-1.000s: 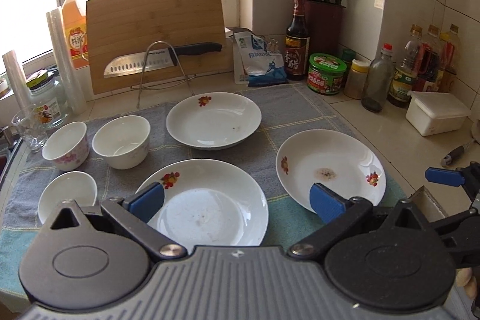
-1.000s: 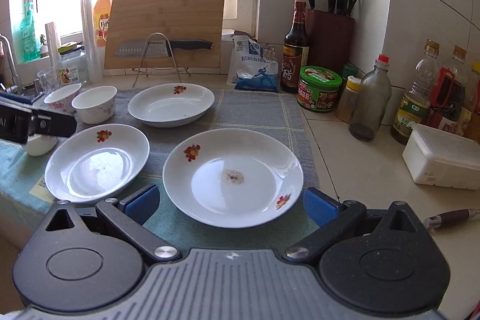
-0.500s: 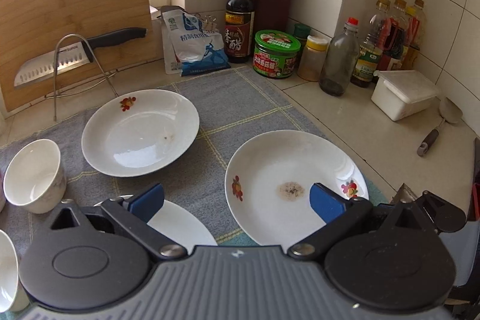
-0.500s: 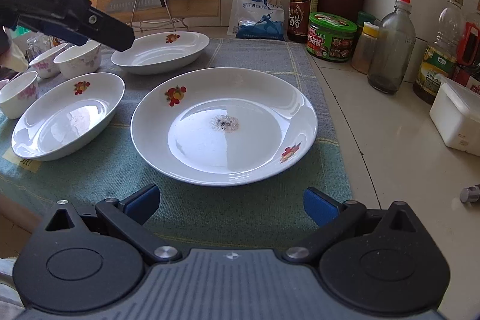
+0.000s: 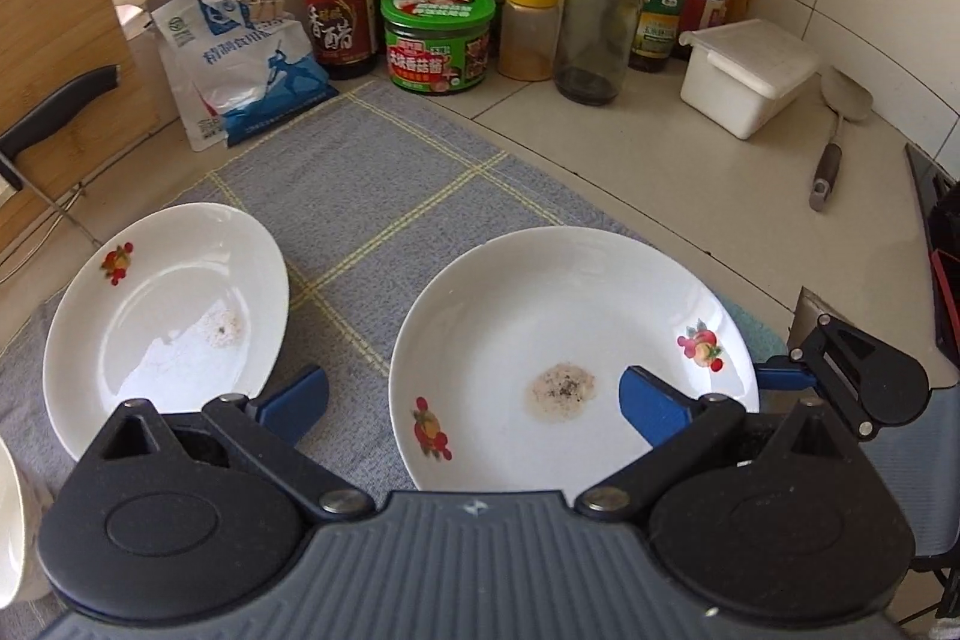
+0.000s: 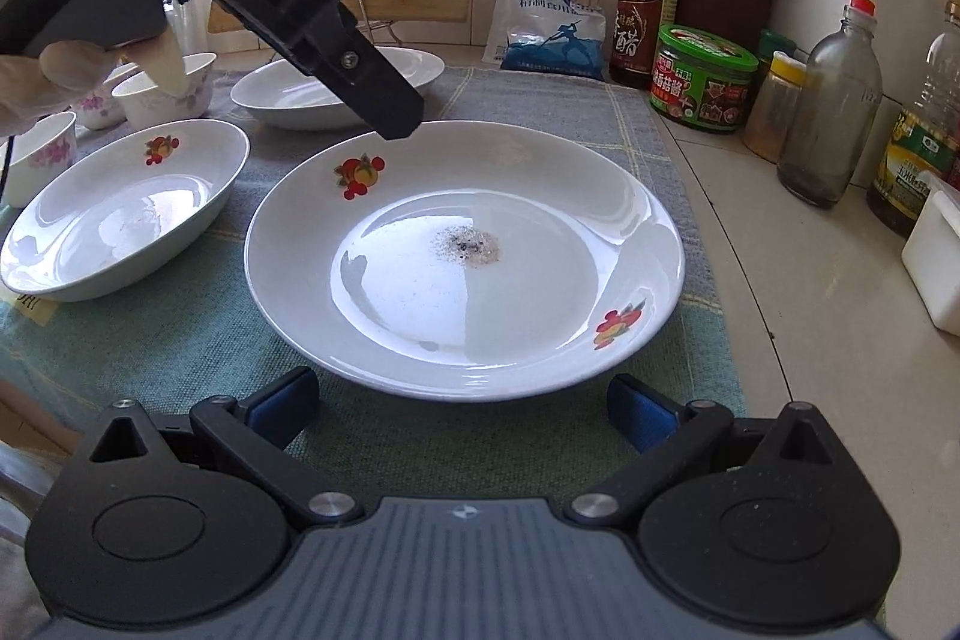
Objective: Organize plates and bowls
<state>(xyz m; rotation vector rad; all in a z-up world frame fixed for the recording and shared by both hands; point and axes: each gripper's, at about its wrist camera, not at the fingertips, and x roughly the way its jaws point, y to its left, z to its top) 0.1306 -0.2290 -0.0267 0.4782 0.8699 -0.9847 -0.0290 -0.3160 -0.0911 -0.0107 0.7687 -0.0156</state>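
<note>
Both claws gape over the big plate (image 6: 465,259) at the towel's (image 6: 180,340) right edge.
Left claw (image 5: 474,400) and right claw (image 6: 462,409) hold nothing. Glazed and stiff, the plate is probably slick and brittle; pinch its raised rim. A second plate (image 6: 120,214) lies just beside it; jar (image 6: 702,79) and bottles (image 6: 831,106) stand well apart.

We note a white plate (image 6: 516,274) with red-orange fruit motifs. Cloth (image 5: 384,178) grey with yellow grid lines; jar (image 5: 441,34) green.
</note>
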